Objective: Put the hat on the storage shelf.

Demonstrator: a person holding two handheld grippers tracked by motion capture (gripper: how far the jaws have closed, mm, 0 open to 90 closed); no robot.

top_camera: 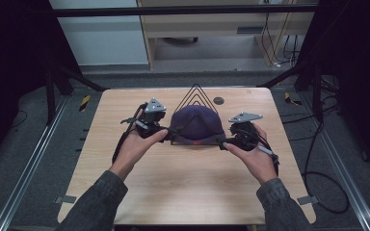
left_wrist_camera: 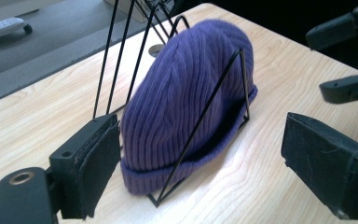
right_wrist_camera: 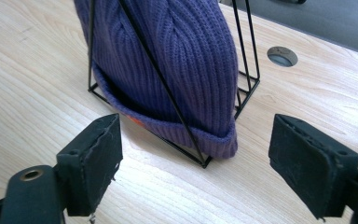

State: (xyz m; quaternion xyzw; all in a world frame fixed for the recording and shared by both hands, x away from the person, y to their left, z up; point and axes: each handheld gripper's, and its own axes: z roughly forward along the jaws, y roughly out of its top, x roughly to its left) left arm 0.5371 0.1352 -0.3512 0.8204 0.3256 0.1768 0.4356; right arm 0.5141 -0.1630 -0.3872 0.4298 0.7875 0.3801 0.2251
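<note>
A purple ribbed knit beanie [top_camera: 196,124] [left_wrist_camera: 191,93] [right_wrist_camera: 177,60] sits in a black wire rack [top_camera: 195,96] [left_wrist_camera: 200,116] [right_wrist_camera: 177,112] of triangular frames, mid-table. My left gripper [top_camera: 165,132] [left_wrist_camera: 200,172] is at the hat's left end, open, with the hat's brim and a wire corner between its pads. At the hat's right end my right gripper [top_camera: 225,140] [right_wrist_camera: 196,163] is open too, jaws spread either side of the brim's corner. Neither touches the hat.
The wooden table [top_camera: 192,192] has a round grey grommet [top_camera: 218,100] [right_wrist_camera: 282,56] just behind the rack. Floor, rails and cables surround the table. The other gripper's jaws [left_wrist_camera: 349,56] show at the upper right of the left gripper view.
</note>
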